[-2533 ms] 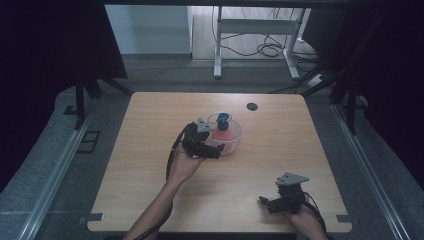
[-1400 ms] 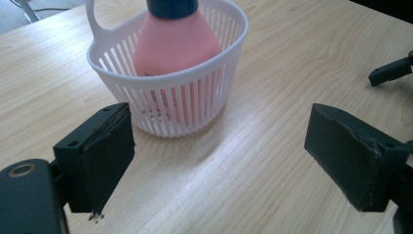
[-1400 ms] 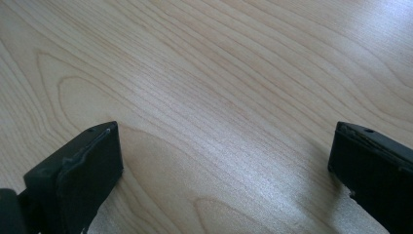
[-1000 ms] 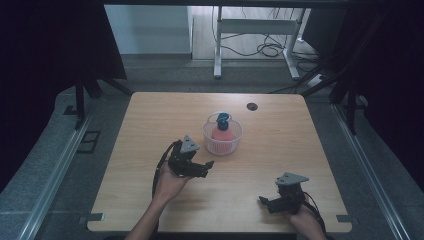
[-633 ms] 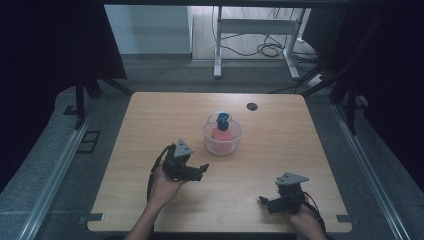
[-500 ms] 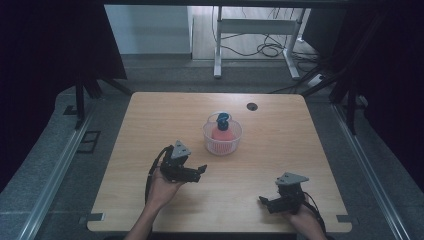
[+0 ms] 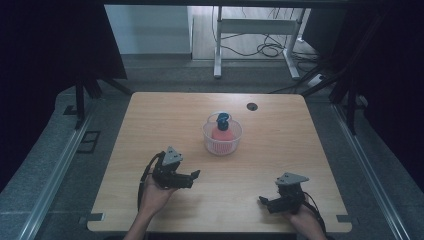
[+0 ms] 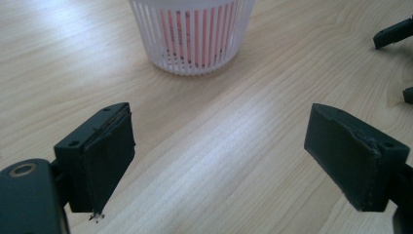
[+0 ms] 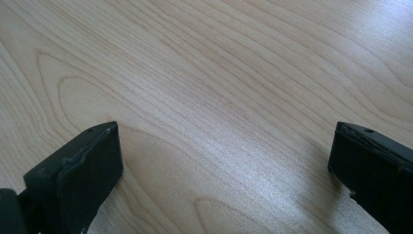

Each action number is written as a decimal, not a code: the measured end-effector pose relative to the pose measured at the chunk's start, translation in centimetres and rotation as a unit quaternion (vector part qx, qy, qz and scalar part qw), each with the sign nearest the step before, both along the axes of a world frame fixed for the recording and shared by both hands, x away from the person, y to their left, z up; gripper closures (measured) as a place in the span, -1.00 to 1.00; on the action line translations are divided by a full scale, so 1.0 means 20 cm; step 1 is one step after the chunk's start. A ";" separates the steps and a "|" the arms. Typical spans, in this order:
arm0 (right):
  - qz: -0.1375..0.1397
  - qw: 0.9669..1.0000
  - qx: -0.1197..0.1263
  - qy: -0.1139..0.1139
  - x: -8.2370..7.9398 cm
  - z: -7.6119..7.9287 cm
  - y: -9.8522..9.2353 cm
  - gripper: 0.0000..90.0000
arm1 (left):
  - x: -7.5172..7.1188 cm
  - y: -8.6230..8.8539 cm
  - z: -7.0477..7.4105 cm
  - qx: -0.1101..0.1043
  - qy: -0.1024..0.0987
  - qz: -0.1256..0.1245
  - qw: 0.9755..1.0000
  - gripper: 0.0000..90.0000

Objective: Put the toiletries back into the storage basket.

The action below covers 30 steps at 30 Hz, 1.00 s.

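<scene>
White slatted basket (image 7: 222, 138) holds a red, blue-capped bottle (image 7: 221, 130); left hand-held gripper (image 7: 194, 176) gapes wide, empty.

High view – fixed above the near edge of the light wooden table (image 7: 280, 130), looking forward and down over the whole top. Left gripper view rides low, close to the wood, facing the white slatted plastic basket (image 8: 192, 34) – shared with the high view (image 7: 222, 140). Right gripper view sits nearer still, angled down at bare wood grain.
</scene>
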State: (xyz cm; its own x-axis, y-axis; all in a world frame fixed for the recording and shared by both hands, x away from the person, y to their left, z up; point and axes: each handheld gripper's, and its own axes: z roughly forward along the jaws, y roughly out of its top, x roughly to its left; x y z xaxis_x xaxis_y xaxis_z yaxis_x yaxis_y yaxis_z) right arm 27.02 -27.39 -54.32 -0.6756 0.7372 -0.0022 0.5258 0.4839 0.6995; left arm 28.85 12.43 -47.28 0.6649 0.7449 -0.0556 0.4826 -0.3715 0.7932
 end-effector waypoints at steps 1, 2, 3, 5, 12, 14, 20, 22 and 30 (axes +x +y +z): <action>0.000 1.000 0.000 0.000 0.00 0.00 0.00 -1.00 | -0.01 0.01 -0.01 -0.001 0.001 0.000 1.000 -0.76; 0.000 1.000 0.000 0.000 0.00 0.00 0.00 -1.00 | -0.01 0.01 -0.01 0.000 0.001 0.002 1.000 -0.76; 0.000 1.000 0.000 0.000 0.00 0.00 0.00 -1.00 | -0.02 0.02 -0.01 -0.001 0.002 0.002 1.000 -0.76; 0.000 1.000 0.000 0.000 0.00 0.00 0.00 -1.00 | -0.03 0.03 -0.03 -0.004 0.005 0.004 1.000 -0.76; 0.000 1.000 0.000 0.000 0.00 0.00 0.00 -1.00 | -0.07 0.06 -0.09 -0.008 0.012 0.009 1.000 -0.76; 0.000 1.000 0.000 0.000 0.00 0.00 0.00 -1.00 | -0.09 0.07 -0.10 -0.009 0.013 0.011 1.000 -0.76; -0.001 1.000 0.000 0.001 0.00 0.00 0.00 -1.00 | -0.11 0.11 -0.15 -0.012 0.021 0.016 1.000 -0.75; -0.001 1.000 0.000 0.001 0.00 0.00 0.00 -1.00 | -0.12 0.12 -0.16 -0.010 0.022 0.018 1.000 -0.75; -0.001 1.000 0.000 0.000 0.00 0.00 0.00 -1.00 | -0.15 0.15 -0.19 -0.001 0.027 0.022 0.999 -0.75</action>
